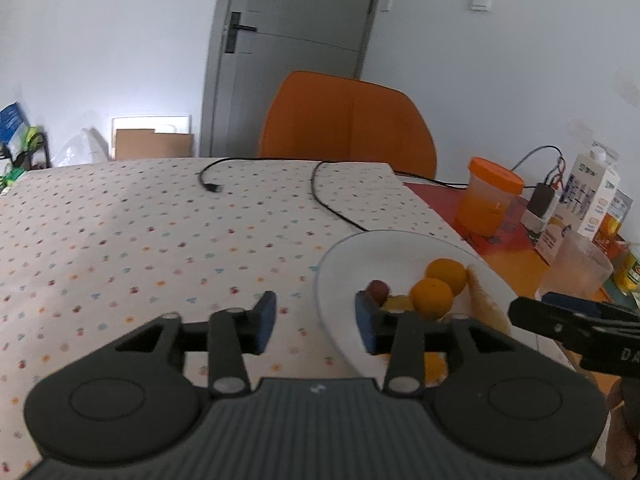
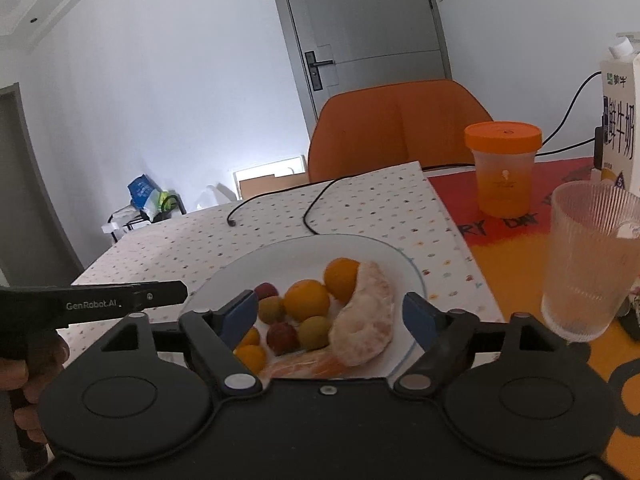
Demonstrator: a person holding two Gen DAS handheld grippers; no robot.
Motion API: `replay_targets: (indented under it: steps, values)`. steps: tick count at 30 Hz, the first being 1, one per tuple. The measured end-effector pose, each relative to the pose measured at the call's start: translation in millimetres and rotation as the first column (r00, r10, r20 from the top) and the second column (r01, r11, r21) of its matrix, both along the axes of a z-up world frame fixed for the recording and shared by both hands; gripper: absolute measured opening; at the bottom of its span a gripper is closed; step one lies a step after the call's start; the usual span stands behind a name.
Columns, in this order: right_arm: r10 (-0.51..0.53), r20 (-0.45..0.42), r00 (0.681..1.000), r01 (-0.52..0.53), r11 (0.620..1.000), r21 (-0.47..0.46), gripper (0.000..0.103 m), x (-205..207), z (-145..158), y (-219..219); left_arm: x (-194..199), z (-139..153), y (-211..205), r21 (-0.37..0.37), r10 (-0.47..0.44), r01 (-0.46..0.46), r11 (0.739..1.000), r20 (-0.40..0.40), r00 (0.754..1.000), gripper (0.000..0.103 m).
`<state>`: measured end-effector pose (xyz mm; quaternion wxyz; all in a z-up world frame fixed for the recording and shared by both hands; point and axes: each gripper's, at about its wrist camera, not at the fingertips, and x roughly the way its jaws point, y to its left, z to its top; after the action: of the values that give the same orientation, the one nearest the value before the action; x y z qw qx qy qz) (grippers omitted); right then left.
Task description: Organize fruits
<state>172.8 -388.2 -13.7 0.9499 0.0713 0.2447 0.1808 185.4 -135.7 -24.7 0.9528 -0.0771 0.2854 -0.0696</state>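
The left tongs point forward and somewhat downward, jaws parted with an empty gap between the blue pads. The right tongs point the same way, jaws spread wider, blue pads pressing on nothing. In the right wrist view a hand grips the handle of the left tongs at the lower left edge

You get soft, even daylight with faint shadows; the door bows near the fisheye edges, corners go dark, and everything looks slightly blurred
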Motion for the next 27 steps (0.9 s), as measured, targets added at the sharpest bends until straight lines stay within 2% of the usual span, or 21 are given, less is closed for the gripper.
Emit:
replay_targets:
  steps: [3,5,8,12,18,22,27]
  values:
    - [0.010,0.000,1.000,-0.010,1.000,0.010,0.085,-3,1,6,-6,2,11,-0.010,0.029,-0.029,1.000,0.013,0.999,0.061]
    - [0.010,0.002,1.000,-0.010,1.000,0.010,0.090,-5,2,11,-10,3,17,-0.006,0.043,-0.043,0.999,0.015,0.999,0.076]
    - [0.007,-0.001,1.000,-0.007,1.000,0.011,0.096,-7,3,16,-15,4,26,0.016,0.067,-0.067,0.998,0.004,0.998,0.087]
    - [-0.004,0.000,1.000,0.004,1.000,0.023,0.103,-9,5,22,-23,3,39,0.012,0.087,-0.087,0.996,-0.024,0.996,0.091]
    - [0.009,-0.030,0.999,-0.008,0.999,0.031,0.103,-13,5,34,-36,5,55,0.034,0.142,-0.141,0.989,-0.041,0.989,0.098]
    - [0.027,-0.040,0.999,-0.026,0.999,0.021,0.103,-17,5,45,-45,6,66,0.020,0.146,-0.145,0.989,-0.034,0.989,0.103]
    - [0.042,-0.041,0.998,-0.042,0.999,-0.001,0.103,-25,8,58,-58,8,78,0.004,0.118,-0.118,0.993,-0.024,0.993,0.103]
